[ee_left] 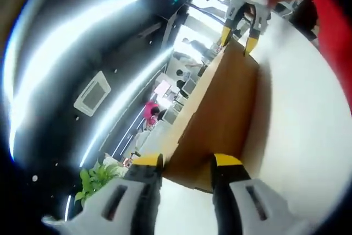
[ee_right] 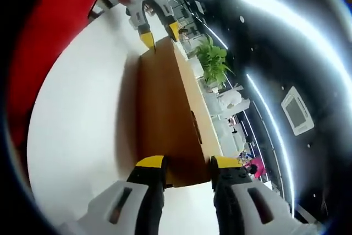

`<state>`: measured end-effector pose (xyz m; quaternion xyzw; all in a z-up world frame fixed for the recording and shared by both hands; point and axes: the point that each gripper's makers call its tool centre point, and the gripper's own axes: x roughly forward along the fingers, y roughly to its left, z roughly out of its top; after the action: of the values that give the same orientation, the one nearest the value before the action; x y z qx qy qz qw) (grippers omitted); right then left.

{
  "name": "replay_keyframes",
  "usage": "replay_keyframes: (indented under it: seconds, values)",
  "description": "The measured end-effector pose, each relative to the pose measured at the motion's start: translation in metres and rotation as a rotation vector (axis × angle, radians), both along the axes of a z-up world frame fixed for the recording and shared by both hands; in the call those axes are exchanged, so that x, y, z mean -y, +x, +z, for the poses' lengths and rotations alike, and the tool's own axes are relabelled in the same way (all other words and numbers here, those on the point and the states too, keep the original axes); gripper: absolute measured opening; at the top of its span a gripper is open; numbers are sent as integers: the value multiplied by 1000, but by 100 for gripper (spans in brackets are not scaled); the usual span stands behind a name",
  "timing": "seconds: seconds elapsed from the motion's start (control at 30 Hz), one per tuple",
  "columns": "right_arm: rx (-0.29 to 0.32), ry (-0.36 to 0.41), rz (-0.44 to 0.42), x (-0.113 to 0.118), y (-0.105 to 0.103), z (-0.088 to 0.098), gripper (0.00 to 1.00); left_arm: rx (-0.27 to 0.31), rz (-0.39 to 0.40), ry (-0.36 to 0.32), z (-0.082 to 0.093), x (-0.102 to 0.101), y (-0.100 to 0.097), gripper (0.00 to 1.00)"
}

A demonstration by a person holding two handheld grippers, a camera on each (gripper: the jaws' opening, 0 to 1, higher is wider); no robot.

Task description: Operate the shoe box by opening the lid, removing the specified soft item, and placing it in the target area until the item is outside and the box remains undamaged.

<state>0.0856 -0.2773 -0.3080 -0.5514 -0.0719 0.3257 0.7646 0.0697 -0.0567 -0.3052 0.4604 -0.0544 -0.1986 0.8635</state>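
Observation:
A long brown cardboard shoe box (ee_left: 220,114) lies shut on a white table (ee_left: 297,125). My left gripper (ee_left: 187,160) is at its near end, yellow-tipped jaws spread wide with the box's end corner between them. At the far end my right gripper (ee_left: 237,41) straddles the other corner the same way. In the right gripper view the box (ee_right: 162,114) runs away from my right gripper (ee_right: 187,163) to the left gripper (ee_right: 160,34). A small hole (ee_right: 193,116) shows in one lit face. The soft item is hidden.
The person's red sleeve (ee_left: 330,20) and red clothing (ee_right: 60,20) border the table's edge (ee_right: 82,125). A green plant (ee_right: 212,61) stands beyond the table, with office desks and people farther off. Bare table lies beside the box.

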Motion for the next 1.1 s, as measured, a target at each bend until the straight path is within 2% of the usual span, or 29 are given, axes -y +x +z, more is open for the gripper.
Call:
replay_keyframes:
  seconds: [0.07,0.13,0.2,0.43,0.47,0.53,0.57,0.6,0.63,0.67,0.7,0.73,0.77,0.8,0.83,0.87,0.97,1.1]
  values:
    - [-24,27,3,1,0,0,32,-3,2,0,0,0,0,35]
    - [-81,105,2,0,-1,1,32,-6,2,-7,0,0,-1,35]
    - [-45,61,6,2,0,0,32,-8,5,-17,0,0,-1,35]
    - [-56,79,-4,3,-1,-1,32,-20,13,-71,3,-1,-3,36]
    - [-64,87,-4,3,0,-1,32,-30,8,-107,4,0,-4,37]
    - [-64,85,-3,4,0,-1,32,-27,-6,-264,18,1,-9,21]
    - [-67,87,-4,4,1,-1,32,-47,-13,-273,21,1,-11,15]
    - [-66,85,-4,5,1,-1,32,-40,-11,-194,18,1,-9,14]
    - [-65,82,-4,5,2,-1,32,26,-21,-75,18,3,-9,14]
    - [-66,84,-4,5,2,-1,32,63,-20,-31,18,5,-10,15]
    - [-61,78,-3,5,1,-2,32,59,-29,0,13,7,-11,23]
    - [-54,69,0,4,0,-2,32,38,-31,-15,8,8,-10,32]
    - [-56,72,-2,4,0,-2,32,13,-48,11,-1,10,-9,39]
    - [-67,85,-4,5,2,-2,32,-6,-37,33,-7,9,-8,41]
    - [-67,83,-2,5,2,-2,32,-7,-3,56,-11,4,-6,43]
    - [-69,81,-6,5,3,-2,32,31,-32,79,-7,8,-6,45]
    - [-81,86,-13,5,1,-2,32,19,-11,32,-2,5,-5,46]
    - [-88,89,-18,5,0,-1,31,43,2,41,6,2,-3,42]
